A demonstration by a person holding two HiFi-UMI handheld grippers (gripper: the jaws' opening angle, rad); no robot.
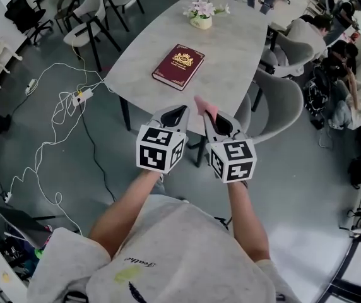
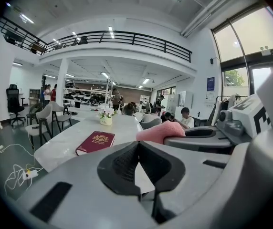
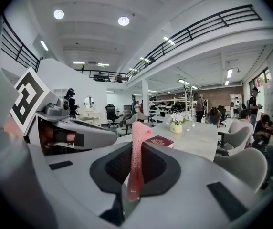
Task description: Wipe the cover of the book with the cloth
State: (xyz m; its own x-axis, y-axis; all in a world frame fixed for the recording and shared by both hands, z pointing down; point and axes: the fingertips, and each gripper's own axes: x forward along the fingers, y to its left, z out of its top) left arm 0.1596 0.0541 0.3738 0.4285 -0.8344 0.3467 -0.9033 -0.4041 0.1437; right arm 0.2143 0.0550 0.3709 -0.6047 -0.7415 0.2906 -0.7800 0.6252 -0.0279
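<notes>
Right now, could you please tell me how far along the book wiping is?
Done: the pink cloth is picked up and clamped in the right claw. In hand: both claws hover near the table's near edge, the left claw shut and empty. Left: the red book lies closed farther up the table, apart from the cloth, so all the wiping of its cover remains.

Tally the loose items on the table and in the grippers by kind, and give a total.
book: 1
flower pot: 1
pink cloth: 1, pinched in the right gripper
Total: 3
</notes>
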